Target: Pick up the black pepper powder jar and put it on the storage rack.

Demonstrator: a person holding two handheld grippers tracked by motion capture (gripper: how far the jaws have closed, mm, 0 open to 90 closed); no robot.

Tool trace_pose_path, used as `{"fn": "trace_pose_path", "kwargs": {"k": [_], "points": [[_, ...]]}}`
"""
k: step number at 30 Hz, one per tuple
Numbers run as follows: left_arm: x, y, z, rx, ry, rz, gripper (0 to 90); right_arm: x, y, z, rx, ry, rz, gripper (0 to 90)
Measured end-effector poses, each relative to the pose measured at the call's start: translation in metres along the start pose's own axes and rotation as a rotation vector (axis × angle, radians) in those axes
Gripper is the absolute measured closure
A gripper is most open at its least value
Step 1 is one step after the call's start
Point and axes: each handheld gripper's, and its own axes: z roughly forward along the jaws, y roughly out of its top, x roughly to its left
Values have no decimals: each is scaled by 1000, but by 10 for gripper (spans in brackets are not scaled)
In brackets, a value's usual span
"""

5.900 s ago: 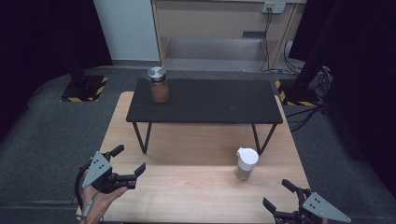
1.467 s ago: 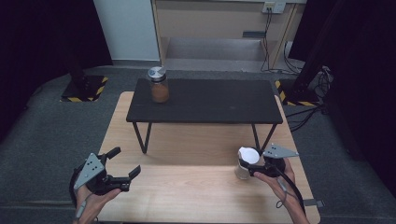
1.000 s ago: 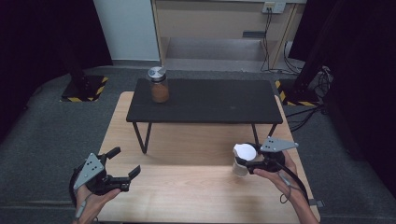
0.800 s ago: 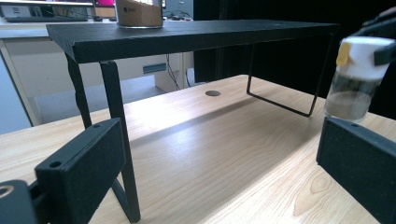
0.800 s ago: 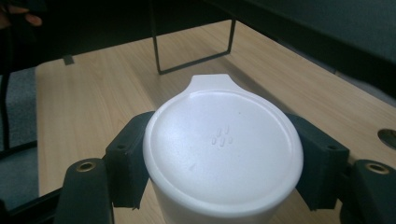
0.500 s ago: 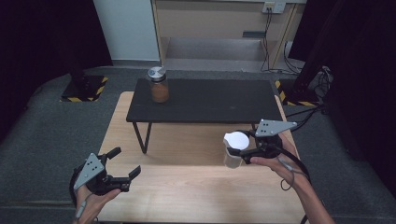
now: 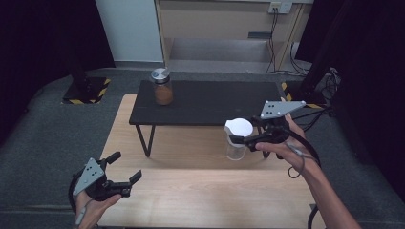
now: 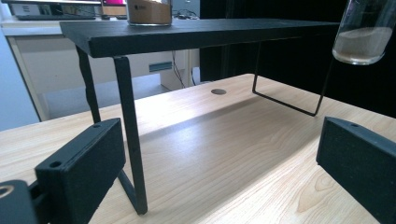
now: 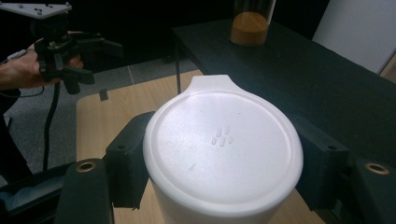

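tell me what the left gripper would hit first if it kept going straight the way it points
Probably the near leg of the black shelf: in the left gripper view it stands just ahead, between the open jaws, nearer the left one. Depth is hard to judge; slightly to the right it would pass under the shelf.

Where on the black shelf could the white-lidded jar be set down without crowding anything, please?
The black shelf is bare from its middle to its right end, the part nearest the right gripper holding the white-lidded jar. Only the left end is crowded, by the brown-filled jar. The wooden table in front also lies bare between the two grippers.
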Motion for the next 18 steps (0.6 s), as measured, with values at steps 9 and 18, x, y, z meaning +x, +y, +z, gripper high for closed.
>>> {"fn": "trace_pose_path", "kwargs": {"k": [9,18], "points": [[1,0,2,5,-8,0,0,-8,31,-2,-14,-18,21,313],[4,0,3,5,-12,-5,1,-22,65,-1,-34,-96,42,313]]}}
